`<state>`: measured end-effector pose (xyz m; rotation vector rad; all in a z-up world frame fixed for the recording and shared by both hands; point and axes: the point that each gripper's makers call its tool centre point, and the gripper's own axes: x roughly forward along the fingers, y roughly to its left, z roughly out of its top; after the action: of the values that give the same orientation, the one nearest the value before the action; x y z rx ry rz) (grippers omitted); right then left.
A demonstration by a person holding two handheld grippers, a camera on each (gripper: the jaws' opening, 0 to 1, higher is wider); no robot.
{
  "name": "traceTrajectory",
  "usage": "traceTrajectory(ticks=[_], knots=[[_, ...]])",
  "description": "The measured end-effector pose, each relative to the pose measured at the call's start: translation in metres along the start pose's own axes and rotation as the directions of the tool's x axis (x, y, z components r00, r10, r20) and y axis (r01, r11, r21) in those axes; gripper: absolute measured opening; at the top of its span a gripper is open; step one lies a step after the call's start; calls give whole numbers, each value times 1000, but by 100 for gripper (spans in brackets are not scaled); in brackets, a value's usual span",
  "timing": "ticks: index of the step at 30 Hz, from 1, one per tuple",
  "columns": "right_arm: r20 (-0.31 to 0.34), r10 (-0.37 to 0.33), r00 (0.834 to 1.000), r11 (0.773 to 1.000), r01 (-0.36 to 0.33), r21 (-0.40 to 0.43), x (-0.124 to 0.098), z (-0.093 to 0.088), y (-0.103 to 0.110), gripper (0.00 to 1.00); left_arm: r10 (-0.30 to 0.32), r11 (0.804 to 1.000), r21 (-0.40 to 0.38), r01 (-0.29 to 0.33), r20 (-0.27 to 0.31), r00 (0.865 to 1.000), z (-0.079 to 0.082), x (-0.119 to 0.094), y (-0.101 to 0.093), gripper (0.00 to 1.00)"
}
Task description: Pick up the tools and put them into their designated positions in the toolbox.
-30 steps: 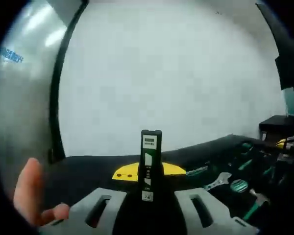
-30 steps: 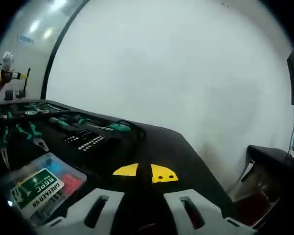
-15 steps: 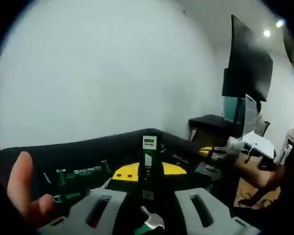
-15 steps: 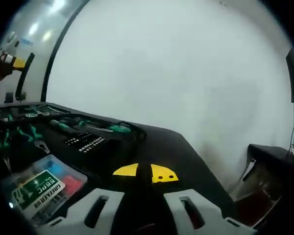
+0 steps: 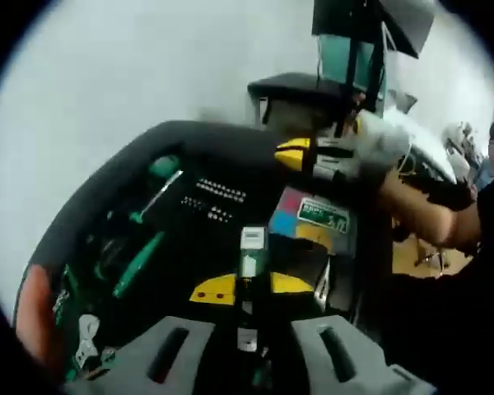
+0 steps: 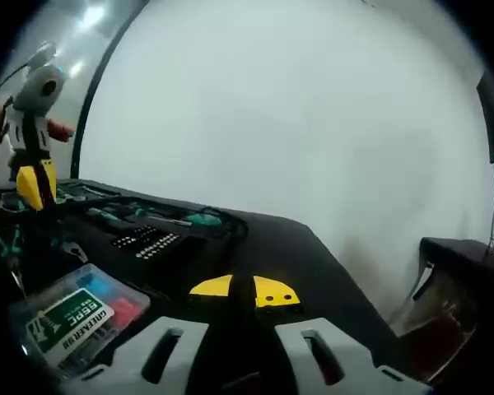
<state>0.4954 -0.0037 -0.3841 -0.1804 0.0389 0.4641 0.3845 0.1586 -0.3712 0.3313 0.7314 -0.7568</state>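
Grey plastic jaws of the left gripper (image 5: 248,350) stand nearest in the left gripper view, clamped on a slim black tool (image 5: 249,284) with a green and white label, held upright between them. Beyond it lies the open toolbox (image 5: 148,164), black inside, with green-handled screwdrivers (image 5: 140,262) on the left, rows of small bits (image 5: 210,200) farther off, and a clear parts box (image 5: 313,218) with a green label to the right. Farther right, the right gripper (image 5: 329,156), yellow at the tip, hangs above the toolbox edge, held by a person's arm (image 5: 420,216).

The step in hand appears to be carrying the black tool over the toolbox towards its slot. The next move calls for finding the matching recess, which cannot be made out here, and lowering the tool in line with it.

In the right gripper view, the right gripper's (image 6: 235,354) jaws stand apart with nothing between them. Near left lies the parts box (image 6: 74,313); beyond it the bits (image 6: 144,239) and green handles (image 6: 198,219); far left hangs the left gripper (image 6: 29,156). This view shows the toolbox from low at its side, while the left gripper view looks down on its compartments.
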Motion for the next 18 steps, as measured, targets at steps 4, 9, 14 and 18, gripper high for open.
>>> traceTrajectory(ticks=[4,9,14,18], knots=[[56,48,997,999,-49,18,-3,12,8,6,-26,999,-32,30,123,992,19,-18,7,7],[128,143,981,989,-146,14,-9,29,31,6,27,997,-80,-14,157,987,-11,-48,23,7],[223,394,891,904,-420,79,-40,64,93,0,47,993,-109,-35,103,994,-53,-55,30,5],[37,587,809,804,-588,92,-53,57,154,0,50,992,-117,-43,58,997,-76,-52,37,4]])
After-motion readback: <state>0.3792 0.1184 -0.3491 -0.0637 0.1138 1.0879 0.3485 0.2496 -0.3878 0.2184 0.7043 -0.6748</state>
